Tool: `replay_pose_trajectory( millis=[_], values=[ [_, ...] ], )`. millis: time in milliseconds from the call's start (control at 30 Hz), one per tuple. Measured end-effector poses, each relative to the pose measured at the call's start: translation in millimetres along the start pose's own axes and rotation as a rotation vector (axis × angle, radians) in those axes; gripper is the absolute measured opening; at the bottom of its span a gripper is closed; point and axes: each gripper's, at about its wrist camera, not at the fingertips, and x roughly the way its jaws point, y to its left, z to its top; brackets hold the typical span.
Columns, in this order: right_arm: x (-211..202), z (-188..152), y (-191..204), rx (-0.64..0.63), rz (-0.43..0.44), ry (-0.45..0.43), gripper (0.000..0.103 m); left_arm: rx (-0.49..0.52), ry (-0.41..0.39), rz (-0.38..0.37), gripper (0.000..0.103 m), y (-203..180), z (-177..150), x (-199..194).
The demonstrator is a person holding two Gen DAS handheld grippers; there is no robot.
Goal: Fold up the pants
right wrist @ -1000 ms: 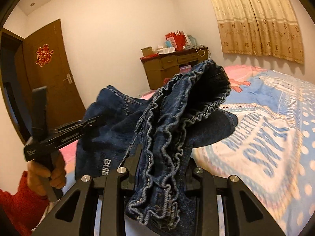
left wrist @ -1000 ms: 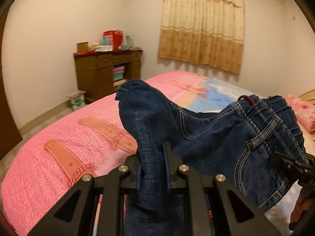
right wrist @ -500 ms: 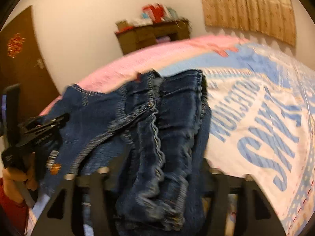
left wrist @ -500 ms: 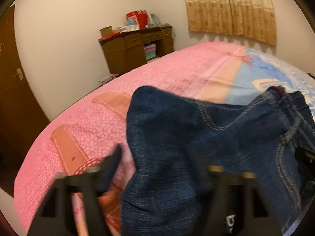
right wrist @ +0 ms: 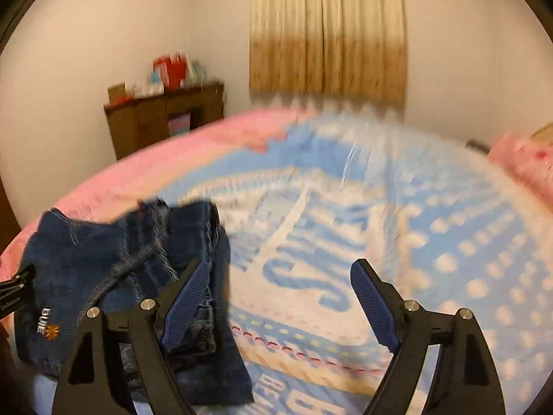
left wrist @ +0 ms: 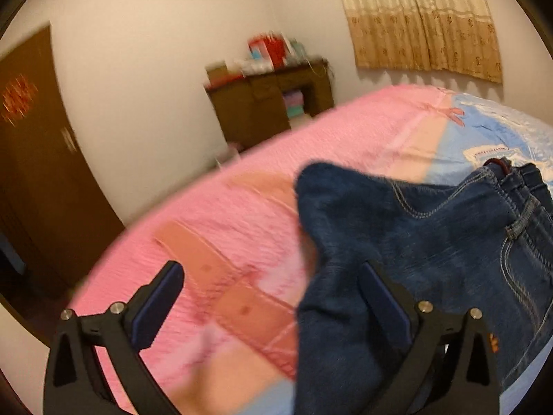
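Denim is lying folded on the pink and blue patterned bedspread [left wrist: 242, 207]: the dark blue stitched jeans [left wrist: 432, 242] are resting in a heap there. My left gripper [left wrist: 273, 307] has just been opening and is standing wide, cloth bunching against its right finger only. My right gripper [right wrist: 280, 297] is likewise spreading open, its left finger overlapping the waistband, gripping nothing.

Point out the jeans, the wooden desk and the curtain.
jeans [left wrist: 432, 242], left wrist view, seat panel.
wooden desk [left wrist: 255, 110], left wrist view, front.
curtain [right wrist: 328, 34], right wrist view, middle folds.
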Motion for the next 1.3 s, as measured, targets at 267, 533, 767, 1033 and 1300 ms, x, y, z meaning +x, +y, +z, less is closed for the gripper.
replay_pose_trajectory(
  millis=[267, 533, 767, 1033, 1300],
  values=[
    [-68, -18, 42, 0.022, 0.143, -0.1, 0.086, -0.013, -0.078, -0.125, 0.103, 4, -13, -61],
    [-88, -54, 56, 0.054, 0.166, -0.138, 0.086, 0.029, -0.098, -0.193, 0.103, -15, -27, -82],
    [-78, -72, 56, 0.032, 0.148, -0.036, 0.086, 0.061, 0.025, -0.228, 0.103, -26, -41, -65],
    [-72, -68, 52, 0.053, 0.144, -0.023, 0.086, 0.063, 0.074, -0.247, 0.103, -32, -45, -50],
    [-16, -26, 76, -0.111, 0.123, 0.065, 0.086, 0.037, 0.12, -0.224, 0.103, -33, -30, -22]
  ],
)
